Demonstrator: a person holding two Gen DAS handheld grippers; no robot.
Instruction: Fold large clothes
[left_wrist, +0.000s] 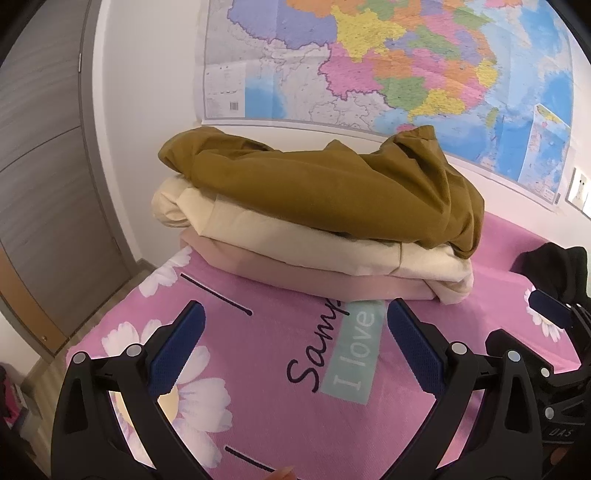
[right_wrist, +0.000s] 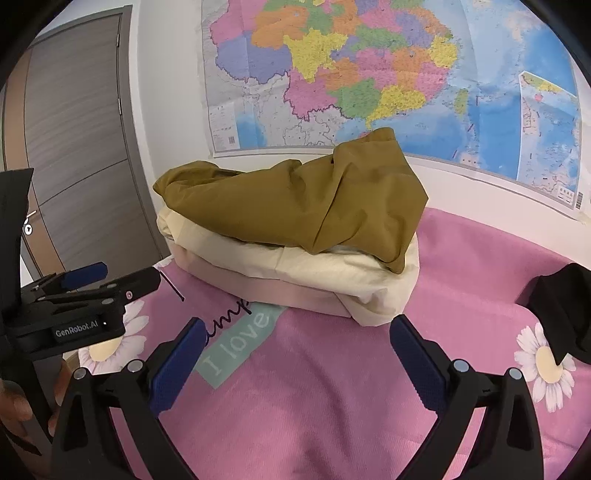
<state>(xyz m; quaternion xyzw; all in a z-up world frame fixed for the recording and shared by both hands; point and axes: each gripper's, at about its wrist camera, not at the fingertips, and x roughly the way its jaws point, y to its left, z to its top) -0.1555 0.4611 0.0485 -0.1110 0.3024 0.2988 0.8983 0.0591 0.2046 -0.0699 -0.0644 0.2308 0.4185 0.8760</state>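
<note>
from my left wrist camera, my left gripper (left_wrist: 295, 350) hangs over the pink flowered bedsheet with printed lettering (left_wrist: 332, 424), its blue-padded jaws spread wide and holding nothing. ahead of it, against the white wall, sits a stack of three garments: a loosely bunched mustard-brown cloth garment (left_wrist: 332, 188) on top, a folded cream garment (left_wrist: 288, 240) under it, and a flat dusty-pink folded garment (left_wrist: 332, 282) at the bottom, resting on the sheet. a large colourful paper wall map (left_wrist: 406, 62) hangs above the stack. a crumpled black garment (left_wrist: 557, 269) lies on the sheet off to the right, just behind my right gripper's blue fingertip (left_wrist: 550, 308).

from my right wrist camera, my right gripper (right_wrist: 295, 365) is also spread wide and empty above the sheet, in front of the stack's right corner. the mustard garment (right_wrist: 314, 206) drapes over the cream one (right_wrist: 332, 273). my left gripper (right_wrist: 96, 280) shows at the left edge, side on, near a grey door (right_wrist: 81, 147). the black garment (right_wrist: 565, 310) lies at the far right.
</note>
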